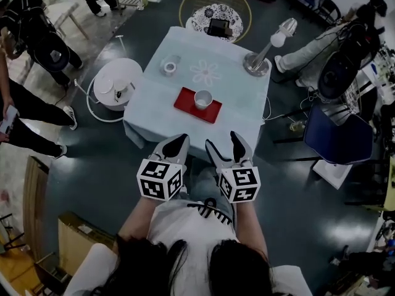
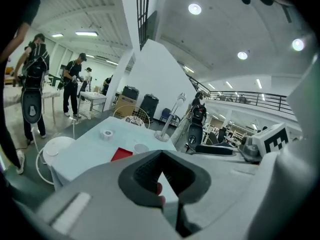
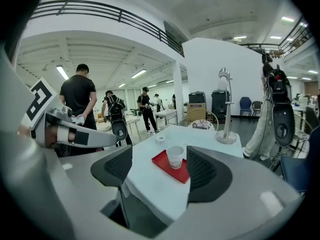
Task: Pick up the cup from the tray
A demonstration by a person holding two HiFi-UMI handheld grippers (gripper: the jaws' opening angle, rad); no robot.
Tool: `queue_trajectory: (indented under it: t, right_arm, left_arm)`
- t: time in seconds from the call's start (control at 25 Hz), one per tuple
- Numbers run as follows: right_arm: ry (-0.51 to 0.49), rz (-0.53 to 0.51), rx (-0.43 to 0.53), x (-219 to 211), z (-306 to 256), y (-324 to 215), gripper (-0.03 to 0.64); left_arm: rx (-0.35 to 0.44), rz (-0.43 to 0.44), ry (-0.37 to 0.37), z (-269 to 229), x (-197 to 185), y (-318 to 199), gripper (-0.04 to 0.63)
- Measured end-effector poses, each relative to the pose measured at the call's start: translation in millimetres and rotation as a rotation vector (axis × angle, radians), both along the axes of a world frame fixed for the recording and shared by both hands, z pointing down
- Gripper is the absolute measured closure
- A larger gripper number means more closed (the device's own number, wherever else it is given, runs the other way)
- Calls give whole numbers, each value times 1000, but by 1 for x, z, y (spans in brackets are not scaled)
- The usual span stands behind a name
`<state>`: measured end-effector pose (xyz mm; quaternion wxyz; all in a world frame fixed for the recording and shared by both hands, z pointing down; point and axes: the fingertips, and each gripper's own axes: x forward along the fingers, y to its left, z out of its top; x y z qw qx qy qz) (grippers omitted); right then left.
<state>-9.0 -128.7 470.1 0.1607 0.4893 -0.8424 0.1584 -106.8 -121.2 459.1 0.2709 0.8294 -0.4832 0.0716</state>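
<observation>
Cup, tray well inside table edges

Place: a large open hall, set up as a lab or workshop
Ceiling: high, with round lights and a railed gallery above
Floor: dark and glossy
People: several standing about, one wearing a backpack rig, near a work table
Furniture: a cloth-covered table and a blue chair

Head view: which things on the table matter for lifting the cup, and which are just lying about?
For the job: cup, red tray under it, right gripper with jaws open.
Lying about: tape roll, desk lamp, both beyond the tray.
</observation>
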Motion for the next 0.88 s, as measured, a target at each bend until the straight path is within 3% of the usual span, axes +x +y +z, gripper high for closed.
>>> queue_trajectory:
  t: [0.72, 0.88]
  right_arm:
    - [109, -145, -88, -36, 52, -123, 225]
    - [95, -163, -129, -39, 67, -142, 200]
  left_arm:
    - [-92, -92, -79, 36, -13, -97, 595]
    - [-115, -106, -97, 41, -13, -113, 595]
